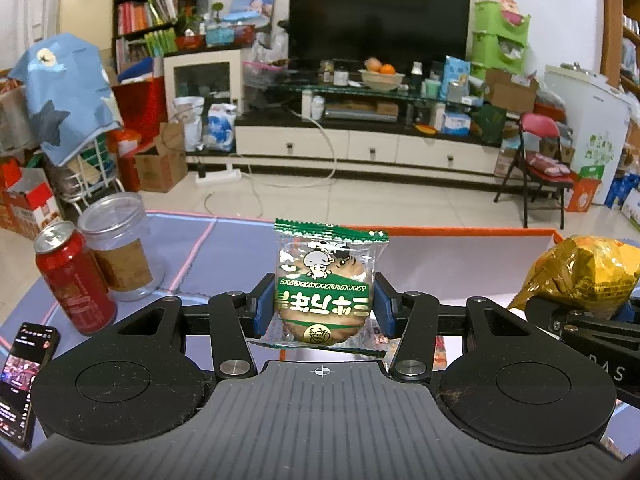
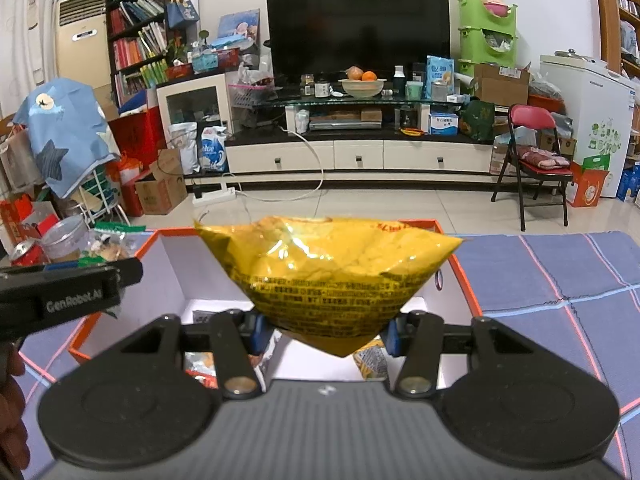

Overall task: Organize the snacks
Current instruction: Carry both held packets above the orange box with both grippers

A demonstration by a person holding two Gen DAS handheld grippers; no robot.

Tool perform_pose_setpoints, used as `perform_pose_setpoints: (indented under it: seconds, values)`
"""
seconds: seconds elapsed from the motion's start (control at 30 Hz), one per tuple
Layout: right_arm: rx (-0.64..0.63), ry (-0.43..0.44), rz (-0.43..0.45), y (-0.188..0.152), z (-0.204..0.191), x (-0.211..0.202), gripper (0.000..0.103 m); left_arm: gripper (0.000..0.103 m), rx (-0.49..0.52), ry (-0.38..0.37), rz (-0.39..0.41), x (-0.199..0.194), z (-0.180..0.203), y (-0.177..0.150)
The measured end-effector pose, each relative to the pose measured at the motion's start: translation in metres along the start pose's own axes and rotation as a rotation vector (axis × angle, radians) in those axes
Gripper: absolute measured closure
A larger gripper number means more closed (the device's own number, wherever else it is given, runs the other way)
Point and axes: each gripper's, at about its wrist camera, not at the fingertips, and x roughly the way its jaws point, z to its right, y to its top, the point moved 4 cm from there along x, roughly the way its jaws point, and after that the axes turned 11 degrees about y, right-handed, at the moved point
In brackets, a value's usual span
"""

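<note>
Mid-transfer: my left gripper (image 1: 324, 304) clamped green biscuit packet (image 1: 325, 280), right gripper (image 2: 322, 330) clamped yellow bag (image 2: 328, 276). Both hung over orange box (image 2: 460, 280). Next needed lowering, release inside.

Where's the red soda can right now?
The red aluminium soda can stands upright at the left edge of the left wrist view, on the purple mat, right beside the clear plastic jar, with a black smartphone lying in front of it.

A lived-in home sitting room. A TV (image 2: 358, 26) stands on a low cabinet (image 2: 358, 156), beside a bookshelf (image 2: 138, 36), a folding chair (image 2: 532, 160) and cardboard boxes (image 2: 160, 190).
</note>
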Motion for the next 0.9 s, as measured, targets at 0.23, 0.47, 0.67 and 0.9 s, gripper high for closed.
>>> perform_pose_setpoints:
  seconds: [0.23, 0.47, 0.67, 0.9]
  values:
    - [-0.004, 0.002, 0.000, 0.0004, 0.0002, 0.0010, 0.051, 0.068, 0.034, -0.010, -0.004, 0.0014, 0.0054, -0.0017]
    - [-0.003, -0.002, -0.003, 0.0007, 0.0012, 0.0015, 0.051, 0.068, 0.048, -0.017, -0.025, 0.0065, 0.0044, -0.0047]
    - [-0.006, 0.000, -0.010, -0.0008, 0.0013, 0.0030, 0.051, 0.068, 0.057, -0.021, -0.022, 0.0055, 0.0050, -0.0046]
    - [-0.004, -0.002, -0.014, -0.0011, 0.0023, 0.0046, 0.051, 0.068, 0.060, -0.024, -0.022, 0.0075, 0.0021, -0.0023]
